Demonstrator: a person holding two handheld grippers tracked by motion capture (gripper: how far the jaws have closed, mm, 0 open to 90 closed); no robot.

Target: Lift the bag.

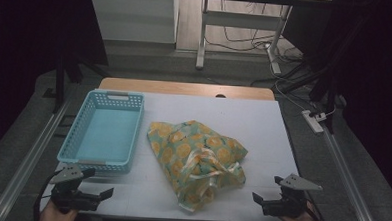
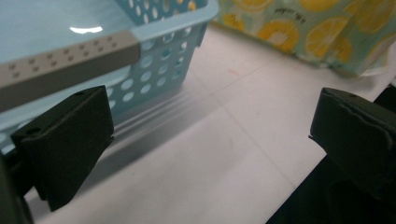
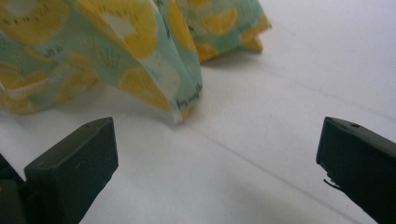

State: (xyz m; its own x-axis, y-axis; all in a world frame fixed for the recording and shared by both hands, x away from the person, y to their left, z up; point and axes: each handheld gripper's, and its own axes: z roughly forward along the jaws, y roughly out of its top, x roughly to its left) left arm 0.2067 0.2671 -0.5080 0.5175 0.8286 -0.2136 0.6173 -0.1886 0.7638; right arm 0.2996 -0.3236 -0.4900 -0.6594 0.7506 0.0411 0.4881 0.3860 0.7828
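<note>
I find the lemon-print bag (image 1: pixel 197 158) lying crumpled on the white table (image 1: pixel 243 117), near the middle and running toward the near edge, its cream ribbon handles (image 1: pixel 209 168) loose on top. It sits just beside the right wall of the blue basket (image 1: pixel 105 131), apart from it by a narrow strip of bare table. The basket occupies the left half of the table, its near end close to the near left corner; its interior holds nothing that I can see.

I hold the left gripper (image 1: pixel 98 191) at the near left corner, low over the table edge, just in front of the basket's near wall. Its jaws stand wide apart with nothing between them; in the left gripper view the basket's grey handle strip (image 2: pixel 70 63) lies just beyond the left jaw, not touching it.

I hold the right gripper (image 1: pixel 262 199) at the near right corner. Its jaws are likewise spread wide and carry nothing. In the right gripper view the bag's nearest fold (image 3: pixel 154 79) lies ahead of the jaws, near but clear of both.

Neither gripper touches bag or basket.
</note>
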